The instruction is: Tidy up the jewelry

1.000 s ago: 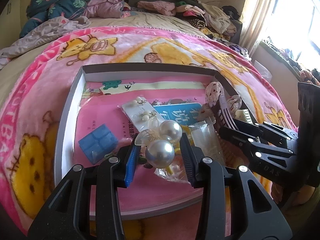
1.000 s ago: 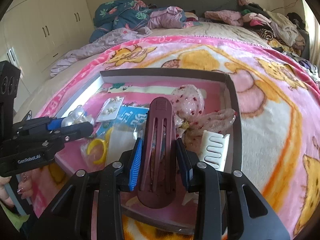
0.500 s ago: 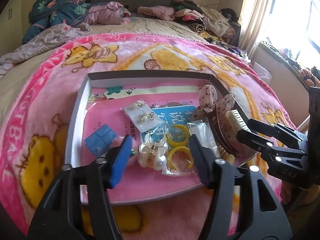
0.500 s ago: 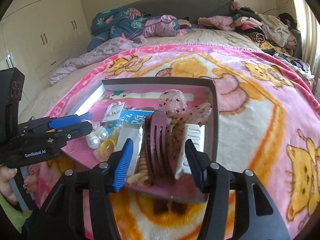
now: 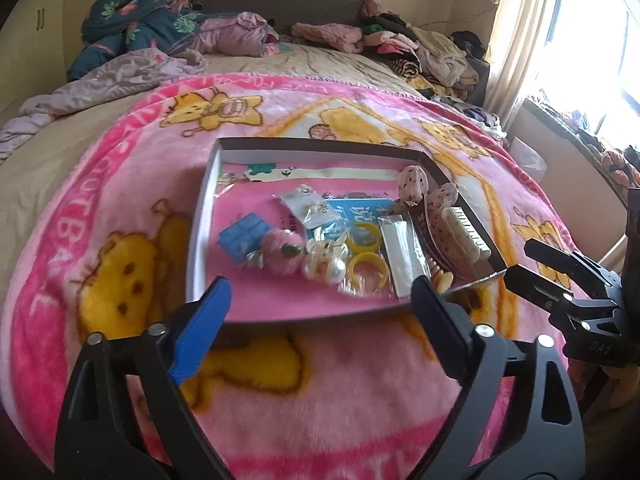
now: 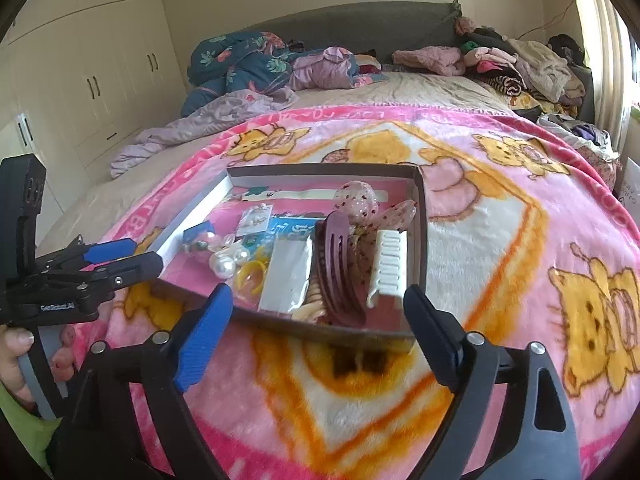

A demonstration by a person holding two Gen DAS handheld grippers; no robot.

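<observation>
Looks basically done from here: pearl clip (image 5: 325,266), maroon claw clip (image 6: 340,268) and the rest all sit in the tray (image 5: 200,216) on the bed. Left tongs (image 5: 320,320) and right tongs (image 6: 316,330) are opening wide, nothing between them.

**Open gripper above a tray of trinkets**

The left gripper (image 5: 320,312) hangs over the pink blanket (image 5: 120,184), its jaws opening with nothing between them. Beyond lies the shallow tray (image 5: 200,216) holding pearl earrings (image 5: 326,264), yellow rings (image 5: 366,270), a blue box (image 5: 242,236) and a white hair clip (image 5: 466,234).
</observation>
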